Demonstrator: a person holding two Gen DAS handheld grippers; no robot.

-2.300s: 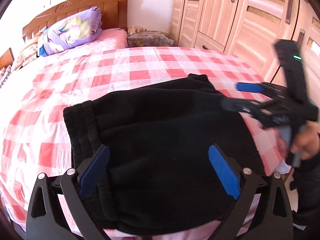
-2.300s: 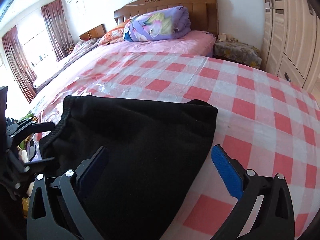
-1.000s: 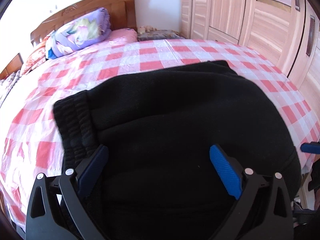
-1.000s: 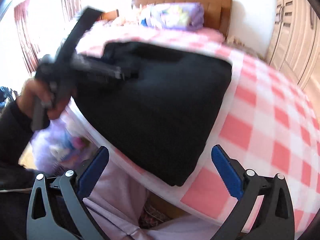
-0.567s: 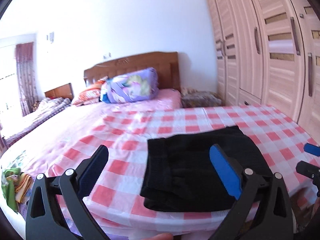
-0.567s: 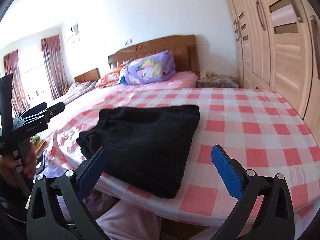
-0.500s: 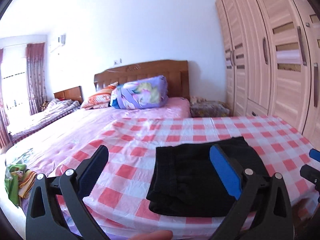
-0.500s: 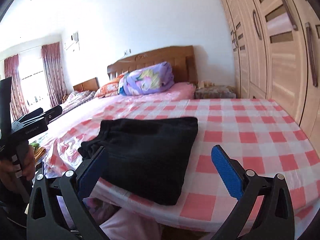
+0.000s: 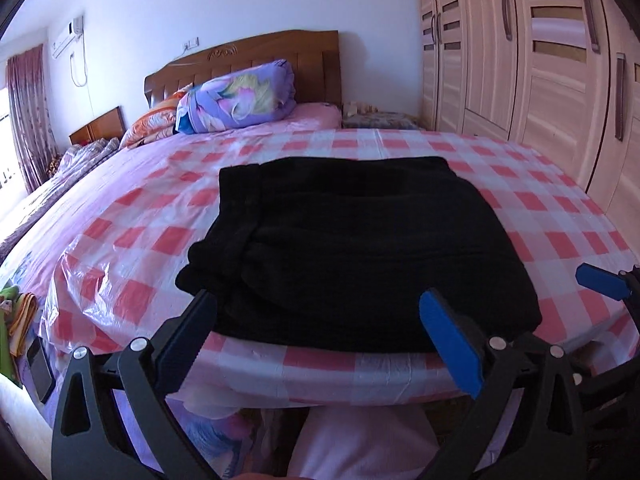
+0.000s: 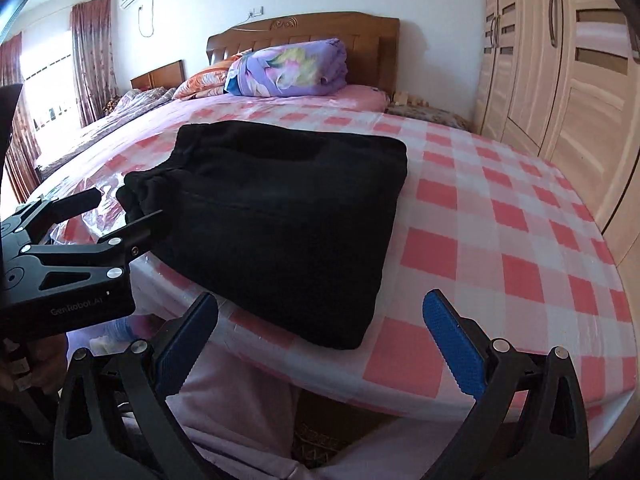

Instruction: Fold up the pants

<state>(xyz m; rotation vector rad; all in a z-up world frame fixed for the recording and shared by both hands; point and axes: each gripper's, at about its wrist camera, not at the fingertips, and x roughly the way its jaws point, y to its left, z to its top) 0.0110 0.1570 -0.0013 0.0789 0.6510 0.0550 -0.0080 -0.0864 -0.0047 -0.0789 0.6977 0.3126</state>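
The black pants [image 9: 352, 248] lie folded into a flat rectangle on the pink checked bed [image 9: 560, 216], close to its near edge, waistband to the left. My left gripper [image 9: 320, 344] hangs open just off the bed's near edge, below the pants and apart from them. In the right wrist view the same pants [image 10: 280, 216] sit ahead, and my right gripper [image 10: 320, 344] is open over the bed edge, holding nothing. The left gripper [image 10: 120, 208] shows at the left of that view, open beside the waistband. A blue fingertip [image 9: 600, 280] of the right gripper peeks in at the right edge.
A wooden headboard [image 9: 248, 60] and a rolled purple quilt [image 9: 240, 96] stand at the far end. Wardrobe doors [image 9: 540, 60] line the right side. A second bed [image 10: 120, 104] and curtains [image 10: 92, 56] are at the left. The person's pale trousers [image 10: 240, 408] show below the edge.
Both grippers have drawn back off the pants to the bed's near edge, then tipped down again toward them. The pants have stayed folded in place.
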